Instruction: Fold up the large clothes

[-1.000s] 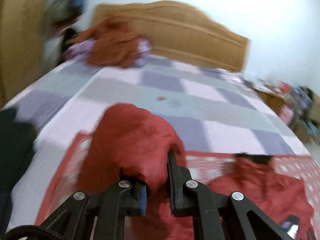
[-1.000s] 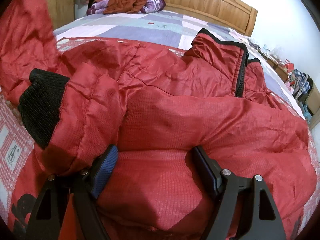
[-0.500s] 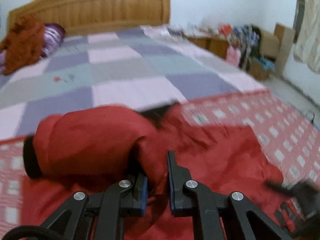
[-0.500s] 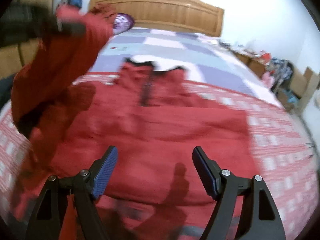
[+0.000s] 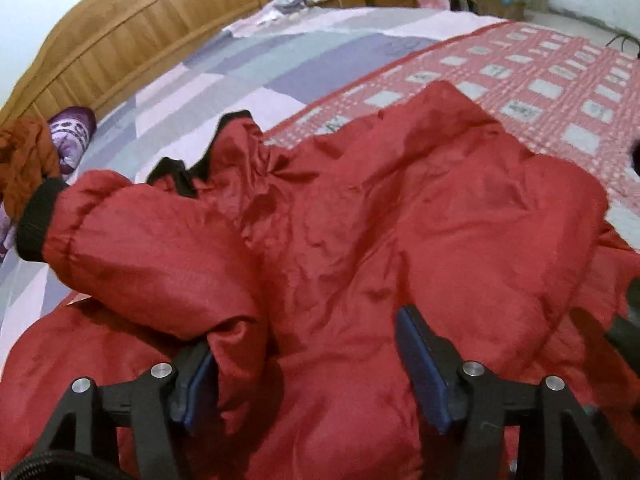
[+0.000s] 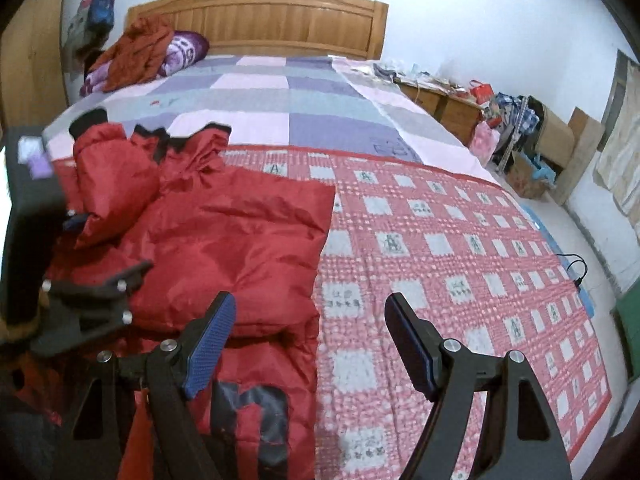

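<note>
A red padded jacket [image 5: 400, 208] lies on a red checked blanket [image 6: 460, 240] across the bed. Its sleeve [image 5: 140, 240], ending in a black cuff [image 5: 38, 224], lies folded over the jacket's body. My left gripper [image 5: 304, 336] sits low over the jacket with its jaws opening. A fold of the sleeve drapes against the left pad, and neither pad presses on the fabric. My right gripper [image 6: 311, 304] hovers open over the jacket's [image 6: 240, 232] right edge and the blanket, nothing between its fingers. In the right wrist view, the left gripper [image 6: 104, 248] shows beside the sleeve [image 6: 112, 172].
A wooden headboard [image 6: 260, 12] stands at the far end, with a heap of orange-brown clothes [image 6: 136, 52] and a purple pillow [image 6: 184, 46] before it. A cluttered bedside cabinet [image 6: 440, 96] and cardboard boxes [image 6: 552, 136] stand to the right. A wardrobe [image 6: 28, 60] stands on the left.
The left gripper carried the sleeve across and down onto the jacket's body, then its jaws parted. The right gripper lifted off the jacket and drew back toward its right edge.
</note>
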The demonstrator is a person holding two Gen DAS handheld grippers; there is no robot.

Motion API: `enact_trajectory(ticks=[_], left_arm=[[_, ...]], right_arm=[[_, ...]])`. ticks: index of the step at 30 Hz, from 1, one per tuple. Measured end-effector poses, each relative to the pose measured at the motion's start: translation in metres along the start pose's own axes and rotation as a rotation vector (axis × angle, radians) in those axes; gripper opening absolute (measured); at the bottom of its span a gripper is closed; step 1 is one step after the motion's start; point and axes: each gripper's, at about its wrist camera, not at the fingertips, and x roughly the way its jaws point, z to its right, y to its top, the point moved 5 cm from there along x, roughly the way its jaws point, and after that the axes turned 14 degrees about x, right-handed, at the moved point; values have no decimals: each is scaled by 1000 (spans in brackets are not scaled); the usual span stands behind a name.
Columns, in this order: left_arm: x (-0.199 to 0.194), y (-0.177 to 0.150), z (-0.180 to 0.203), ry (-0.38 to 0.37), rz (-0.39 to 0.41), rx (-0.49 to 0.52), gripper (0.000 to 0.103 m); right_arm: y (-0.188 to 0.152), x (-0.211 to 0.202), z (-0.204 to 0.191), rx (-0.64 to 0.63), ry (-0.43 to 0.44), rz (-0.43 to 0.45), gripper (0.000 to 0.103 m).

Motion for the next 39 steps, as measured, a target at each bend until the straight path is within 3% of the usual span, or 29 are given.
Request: enact_trajectory(ticks=[3, 7, 13, 17, 20, 24, 29, 33, 34, 36, 39], left_arm=[[-28, -16, -15, -8, 47, -83, 74], [-65, -50, -31, 1, 49, -208, 77], [-94, -100, -86, 159, 24, -384, 77], [-88, -128, -137, 242, -36, -487, 77], [-59, -147, -170, 233, -132, -556, 77], [-26, -159, -178, 182, -204, -578, 77], [-18, -169, -176, 142, -191, -633, 77], [-17, -172, -171, 143, -191, -599, 77], [-18, -171, -170, 143, -192, -591, 77], [-19, -170, -170, 135, -187, -598, 77], [-22, -169, -173, 123, -178, -623, 77]], right_arm=[[8, -6, -7, -5, 31, 19, 80], [20, -10, -42, -79, 87, 35, 80], [36, -11, -119, -183, 207, 54, 80], [45, -3, -171, -220, 251, 48, 80], [49, 5, -203, -236, 244, 46, 86], [52, 20, -234, -258, 213, 30, 87], [45, 39, -279, -371, 139, 33, 88], [38, 69, -296, -432, 78, -33, 88], [34, 78, -295, -440, 74, -72, 86], [32, 90, -286, -401, 94, -127, 15], [52, 79, -246, -181, 163, -93, 12]])
